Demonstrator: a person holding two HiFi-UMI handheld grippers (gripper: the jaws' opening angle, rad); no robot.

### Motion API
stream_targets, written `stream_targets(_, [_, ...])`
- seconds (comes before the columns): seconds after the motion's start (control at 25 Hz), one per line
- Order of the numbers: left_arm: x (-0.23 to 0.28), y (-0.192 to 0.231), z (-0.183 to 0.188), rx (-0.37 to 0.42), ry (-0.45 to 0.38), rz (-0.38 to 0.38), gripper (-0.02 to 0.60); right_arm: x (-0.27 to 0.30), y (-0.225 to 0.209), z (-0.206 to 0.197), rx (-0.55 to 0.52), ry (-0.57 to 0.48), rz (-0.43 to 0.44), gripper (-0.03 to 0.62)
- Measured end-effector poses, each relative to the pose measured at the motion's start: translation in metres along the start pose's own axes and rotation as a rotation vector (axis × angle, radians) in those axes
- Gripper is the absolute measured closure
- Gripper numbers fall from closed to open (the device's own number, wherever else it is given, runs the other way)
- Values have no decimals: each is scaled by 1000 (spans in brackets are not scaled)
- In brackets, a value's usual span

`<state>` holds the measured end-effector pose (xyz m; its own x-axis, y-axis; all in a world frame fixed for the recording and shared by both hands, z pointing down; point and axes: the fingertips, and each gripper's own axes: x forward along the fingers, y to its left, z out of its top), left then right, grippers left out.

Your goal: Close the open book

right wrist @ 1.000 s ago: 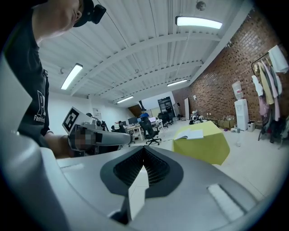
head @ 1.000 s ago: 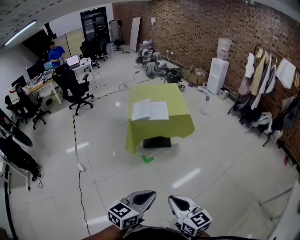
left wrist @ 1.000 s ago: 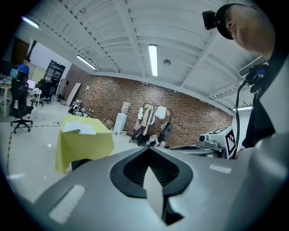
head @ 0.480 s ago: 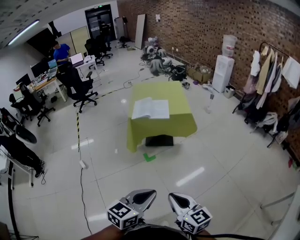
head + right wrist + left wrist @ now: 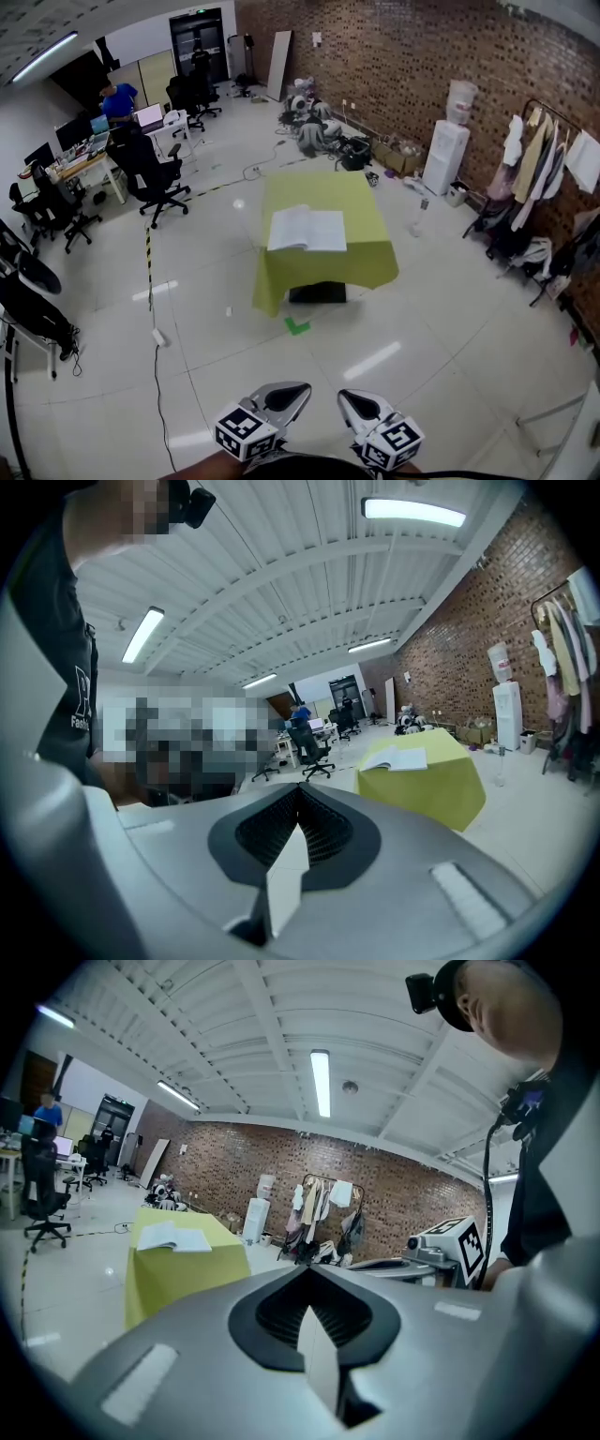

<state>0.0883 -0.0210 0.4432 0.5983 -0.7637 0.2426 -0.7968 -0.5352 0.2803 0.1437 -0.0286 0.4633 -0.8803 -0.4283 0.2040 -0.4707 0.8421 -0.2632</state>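
Presently: open book (image 5: 307, 230) on green table (image 5: 323, 272), well ahead of left gripper (image 5: 292, 392) and right gripper (image 5: 351, 400), both pressed together, empty; approach first, part jaws near cover.

- One open book (image 5: 307, 231) was in view.
- One surface (image 5: 323, 272), draped in green cloth, carried it.
- Two grippers showed at the bottom edge: the left gripper (image 5: 286, 397) and the right gripper (image 5: 360, 405).
- Each gripper bore one marker cube (image 5: 246, 431), so two in all.
- One water dispenser (image 5: 439, 155) stood by the brick wall.
- There was one clothes rack (image 5: 553, 169).
- At least three black office chairs (image 5: 150, 173) were visible; the farther ones were too small to count.
- One person in blue (image 5: 118, 98) was visible.
- There was one green floor mark (image 5: 296, 325).
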Motion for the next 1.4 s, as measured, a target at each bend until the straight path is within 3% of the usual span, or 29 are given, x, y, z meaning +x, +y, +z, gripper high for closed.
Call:
stream_targets(0.68, [-100, 211, 44, -25, -76, 48, 574, 197, 67, 41, -71, 29, -10, 586])
stream_targets(1.08, [-140, 278, 45, -34, -75, 58, 575, 264, 99, 41, -84, 57, 3, 586])
stream_targets(1.4, [-140, 290, 45, -38, -76, 59, 574, 275, 91, 51, -88, 37, -10, 586])
